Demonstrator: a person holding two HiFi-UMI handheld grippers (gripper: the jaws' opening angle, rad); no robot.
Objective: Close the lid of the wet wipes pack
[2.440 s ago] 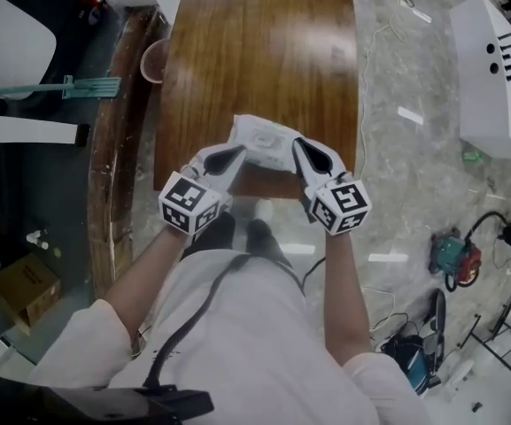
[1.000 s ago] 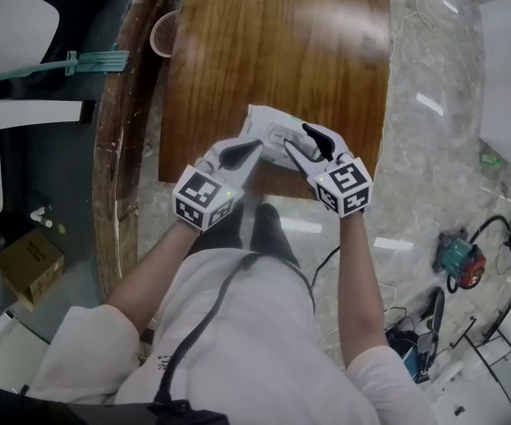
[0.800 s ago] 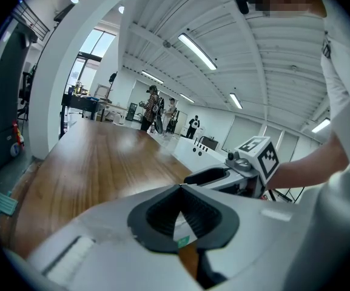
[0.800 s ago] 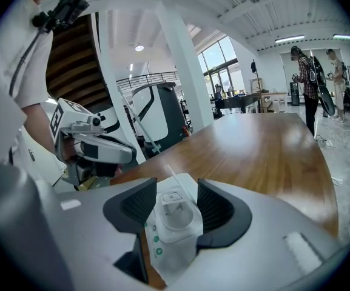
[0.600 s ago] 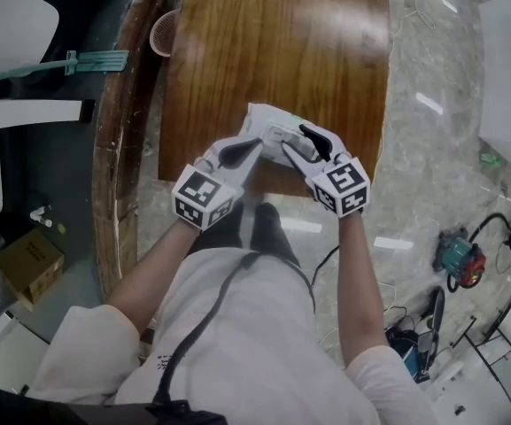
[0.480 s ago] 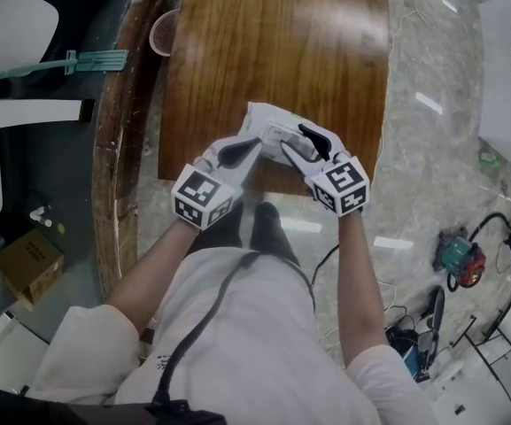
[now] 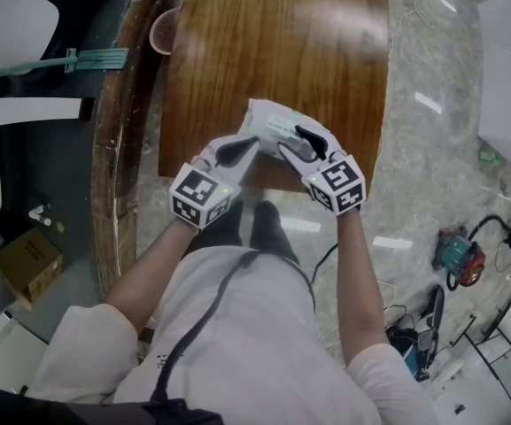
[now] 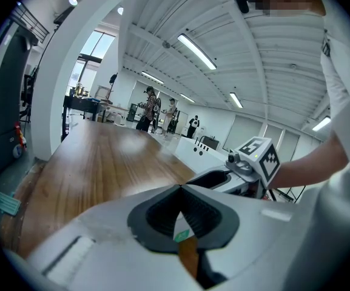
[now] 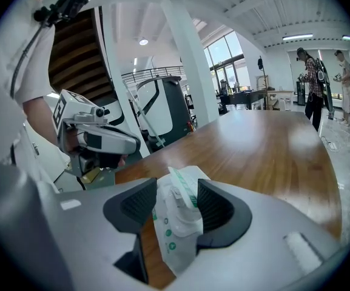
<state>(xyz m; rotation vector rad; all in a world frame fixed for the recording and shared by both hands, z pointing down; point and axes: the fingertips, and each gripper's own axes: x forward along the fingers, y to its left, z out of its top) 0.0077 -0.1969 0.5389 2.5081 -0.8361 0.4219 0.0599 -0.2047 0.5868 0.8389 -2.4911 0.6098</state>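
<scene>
- Wet wipes pack point(image 7: 268, 122) lies at the near edge of the wooden table point(image 7: 273, 42), long axis roughly left to right.
- Its lid point(image 9: 182, 185) stands raised and tilted.
- Right gripper point(image 9: 178, 183): jaws apart, straddling the lid.
- Left gripper point(image 8: 180, 187): jaws pinched together on the pack's left end.

We logged wooden table point(image 7: 264, 51): glossy, ceiling lights reflected in top. Pink mesh basket point(image 7: 162, 32) stood just beside table's left edge; teal long-handled tool point(image 7: 78, 60) lay further left. Cardboard box point(image 7: 27, 261) sat on dark floor, lower left. White housing point(image 7: 507, 78) and teal-red device point(image 7: 457, 258) sat right, on marble floor point(image 7: 414, 149). We noted people point(image 9: 313, 96) standing far off, strip lights point(image 8: 196, 50) overhead.
</scene>
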